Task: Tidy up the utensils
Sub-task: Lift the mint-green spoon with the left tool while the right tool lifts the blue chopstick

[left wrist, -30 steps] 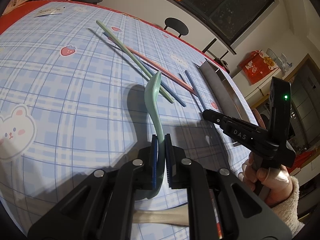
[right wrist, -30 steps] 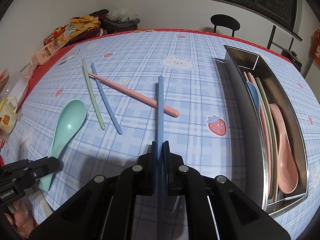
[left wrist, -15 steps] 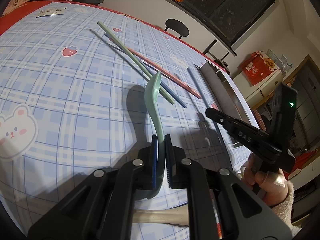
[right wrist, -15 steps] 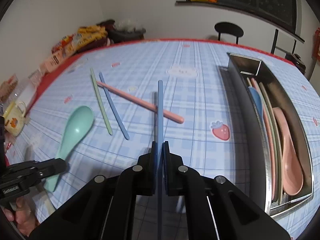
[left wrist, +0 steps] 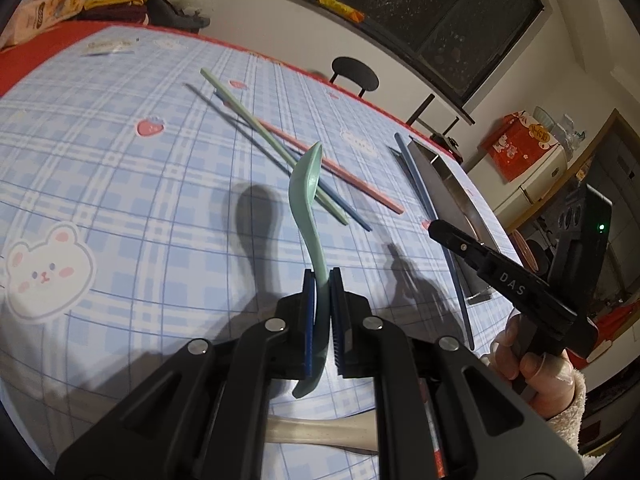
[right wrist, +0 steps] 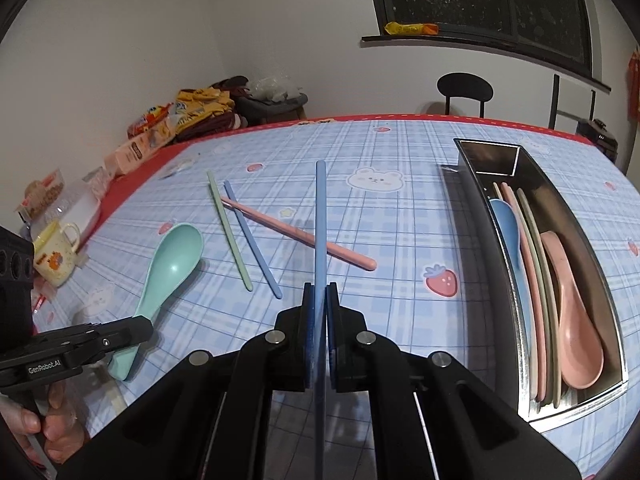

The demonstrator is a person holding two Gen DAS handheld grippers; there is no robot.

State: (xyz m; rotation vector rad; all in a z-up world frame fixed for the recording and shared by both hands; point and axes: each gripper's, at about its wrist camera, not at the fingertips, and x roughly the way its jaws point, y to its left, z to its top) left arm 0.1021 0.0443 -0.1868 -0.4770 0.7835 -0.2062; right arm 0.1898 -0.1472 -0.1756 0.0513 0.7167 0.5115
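My left gripper [left wrist: 322, 280] is shut on the handle of a mint green spoon [left wrist: 306, 184], whose bowl points away and casts a shadow on the cloth. My right gripper [right wrist: 319, 286] is shut on a blue chopstick [right wrist: 320, 220], held off the table and pointing away. To its right stands a steel tray [right wrist: 476, 200] holding a blue spoon [right wrist: 506, 220], a pink spoon [right wrist: 576, 320] and some chopsticks. A green chopstick [right wrist: 230, 236], another blue chopstick [right wrist: 254, 240] and a pink chopstick [right wrist: 300, 236] lie loose on the cloth. The left wrist view shows the right gripper [left wrist: 436, 228] beside the tray [left wrist: 444, 176].
A blue checked cloth covers the table. A mug [right wrist: 56, 256] and snack packs [right wrist: 192, 112] sit along the far left edge. A black chair [right wrist: 464, 88] stands behind the table. A pale handle [left wrist: 320, 428] lies under the left gripper.
The right gripper has risen and tipped upward, lifting the blue chopstick off the pink one. The left gripper keeps the mint spoon almost still.
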